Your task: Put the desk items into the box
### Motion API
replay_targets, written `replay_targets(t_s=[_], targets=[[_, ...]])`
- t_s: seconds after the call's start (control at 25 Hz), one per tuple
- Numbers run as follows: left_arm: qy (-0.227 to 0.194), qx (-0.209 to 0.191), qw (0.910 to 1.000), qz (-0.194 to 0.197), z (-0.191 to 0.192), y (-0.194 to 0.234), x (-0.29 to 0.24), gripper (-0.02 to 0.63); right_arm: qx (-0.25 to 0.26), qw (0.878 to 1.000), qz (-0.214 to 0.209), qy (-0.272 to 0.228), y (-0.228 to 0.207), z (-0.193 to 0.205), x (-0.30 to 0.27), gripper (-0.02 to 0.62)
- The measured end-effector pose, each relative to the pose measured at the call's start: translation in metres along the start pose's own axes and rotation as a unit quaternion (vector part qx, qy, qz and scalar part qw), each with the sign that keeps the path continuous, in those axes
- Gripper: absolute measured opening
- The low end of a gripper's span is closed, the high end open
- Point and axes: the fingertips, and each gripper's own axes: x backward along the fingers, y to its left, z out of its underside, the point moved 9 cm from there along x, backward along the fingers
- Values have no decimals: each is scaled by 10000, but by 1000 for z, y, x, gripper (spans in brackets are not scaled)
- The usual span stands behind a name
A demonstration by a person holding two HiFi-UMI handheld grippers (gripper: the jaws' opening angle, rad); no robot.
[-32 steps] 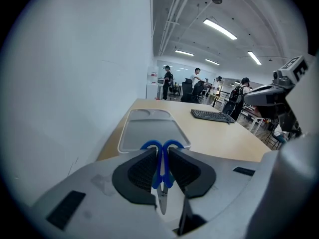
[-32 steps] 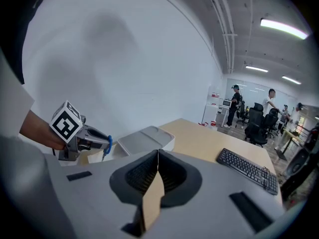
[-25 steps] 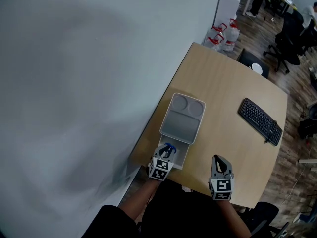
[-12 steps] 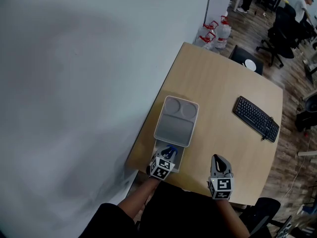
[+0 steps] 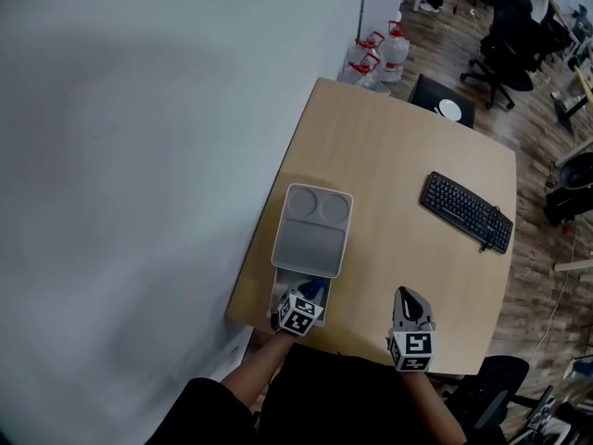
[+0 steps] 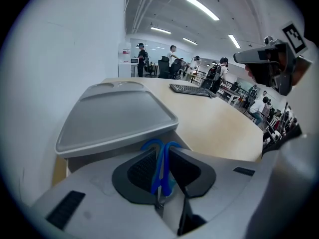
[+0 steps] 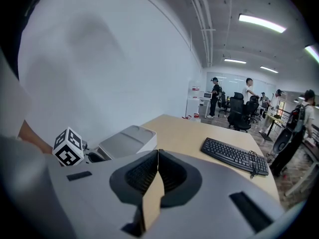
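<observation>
My left gripper (image 6: 160, 153) had sunk, clenched on the blue loop-handled item (image 6: 159, 179), into the box's (image 5: 278, 295) open near end below the lid (image 5: 310, 239). Release looked due next. My right gripper (image 7: 157, 156) stayed pinched empty beside the box.

Pale wood-grain table (image 5: 398, 184), smooth and matt, mid-frame in the head view; matt grey plastic box lid (image 5: 310, 235) at its left edge; matt black plastic keyboard (image 5: 466, 211) to the right; glossy blue plastic handles (image 6: 158, 163) between ribbed black pads (image 6: 141, 171) of the smooth grey left gripper (image 6: 161, 151); faintly shiny plank floor (image 5: 539, 248) far right
</observation>
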Motion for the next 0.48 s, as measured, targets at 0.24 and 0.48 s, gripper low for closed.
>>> replay_targets(t_s=[0.24,0.48], targets=[[218,74,9997,72,1,7,-15,78,-97,9998,178,73,-13,8,6,61],[417,287,9985,185,1,10,-24,78,-147,9995,244,117,-14,13,7,61]])
